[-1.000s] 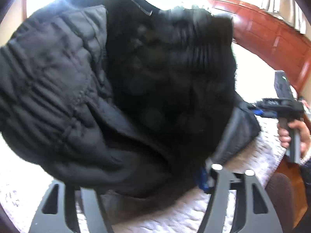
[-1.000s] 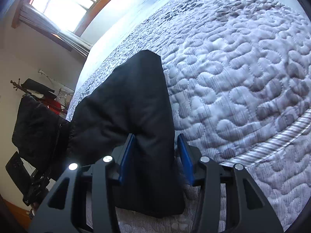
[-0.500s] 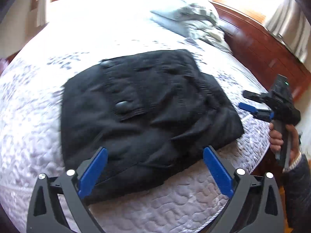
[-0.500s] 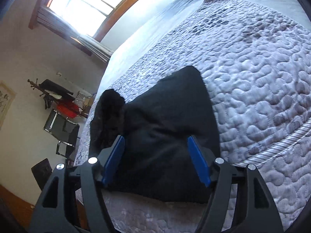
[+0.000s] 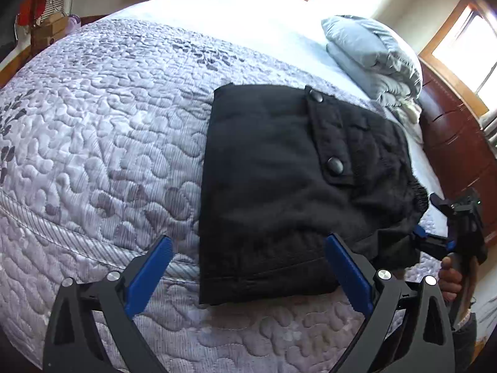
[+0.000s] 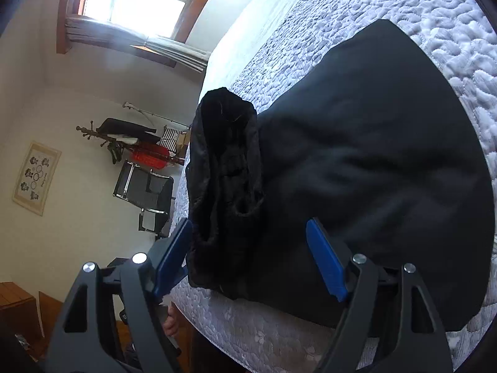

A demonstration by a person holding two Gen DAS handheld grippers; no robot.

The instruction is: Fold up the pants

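my left gripper (image 5: 247,275) has its jaws wide apart with nothing in them. it hangs just over the near edge of the black pants (image 5: 279,186). my right gripper (image 6: 248,258) has its jaws wide apart too, and they hold nothing. the bunched waist end (image 6: 226,186) sits between them but they do not pinch it. the pants lie folded in a flat pile on the bed (image 5: 108,155), near its edge, pocket flap (image 5: 332,143) up. i think i let go so the pile can rest flat by itself. the waist end looks lumpy and sticks up, so it may need a pat. gray pillows (image 5: 372,56) sit far back, well apart from the pants.
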